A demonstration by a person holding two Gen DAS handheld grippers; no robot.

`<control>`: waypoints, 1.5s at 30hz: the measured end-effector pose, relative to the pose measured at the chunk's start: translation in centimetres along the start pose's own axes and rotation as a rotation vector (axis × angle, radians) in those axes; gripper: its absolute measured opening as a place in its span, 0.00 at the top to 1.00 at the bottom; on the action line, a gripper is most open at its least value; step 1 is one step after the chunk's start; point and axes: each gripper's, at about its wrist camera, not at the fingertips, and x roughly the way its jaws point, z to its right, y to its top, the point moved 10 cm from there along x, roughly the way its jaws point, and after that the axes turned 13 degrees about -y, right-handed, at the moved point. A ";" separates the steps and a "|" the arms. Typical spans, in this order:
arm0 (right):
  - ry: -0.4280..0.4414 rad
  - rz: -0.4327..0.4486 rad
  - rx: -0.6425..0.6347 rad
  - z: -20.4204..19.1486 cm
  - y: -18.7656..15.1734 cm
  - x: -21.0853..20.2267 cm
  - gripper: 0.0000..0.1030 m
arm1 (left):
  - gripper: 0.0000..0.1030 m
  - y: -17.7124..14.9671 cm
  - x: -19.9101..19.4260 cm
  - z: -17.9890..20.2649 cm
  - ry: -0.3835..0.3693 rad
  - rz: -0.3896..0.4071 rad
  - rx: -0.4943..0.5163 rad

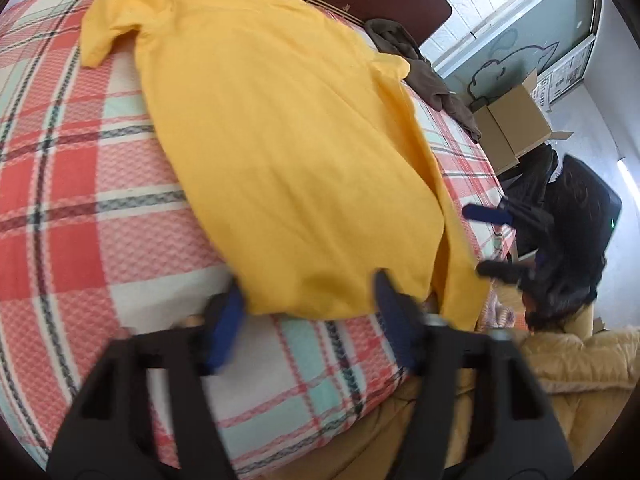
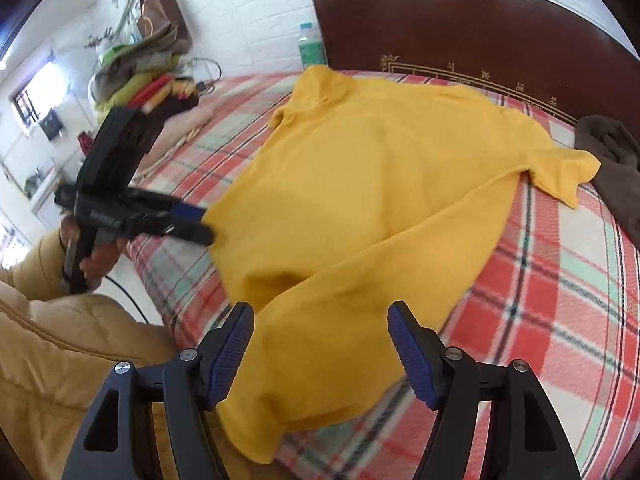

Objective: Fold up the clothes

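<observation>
A yellow polo shirt (image 1: 280, 140) lies spread on the plaid bed (image 1: 80, 200), collar toward the headboard, hem at the near edge. My left gripper (image 1: 308, 304) is open, its fingers either side of the hem's left corner, holding nothing. In the right wrist view the shirt (image 2: 380, 184) fills the middle, and my right gripper (image 2: 320, 332) is open over the hem's right corner, which drapes over the bed's edge. The left gripper also shows there (image 2: 196, 222) at the shirt's left hem. The right gripper shows in the left wrist view (image 1: 476, 240), open beside the bed edge.
A brown garment (image 1: 424, 68) lies by the dark headboard (image 2: 460, 28) at the bed's far right. A cardboard box (image 1: 516, 120) stands beyond the bed. A pile of clothes (image 2: 140, 76) and a bottle (image 2: 310, 46) sit past the bed's left side.
</observation>
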 end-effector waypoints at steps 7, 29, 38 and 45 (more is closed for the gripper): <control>-0.163 0.002 -0.065 -3.3 -1.6 1.2 0.22 | 0.84 2.6 -1.8 1.4 -0.085 0.041 -0.061; -0.261 0.120 0.490 14.5 -6.1 -4.1 0.49 | 0.43 1.7 -0.7 0.4 -0.066 0.006 0.018; -0.067 0.203 -0.177 -3.2 0.0 -2.1 0.37 | 0.62 1.0 -0.4 2.4 -0.133 -0.003 0.051; -0.072 0.095 -0.251 -5.5 0.5 4.1 0.73 | 0.68 2.2 0.0 4.0 -0.170 -0.037 0.043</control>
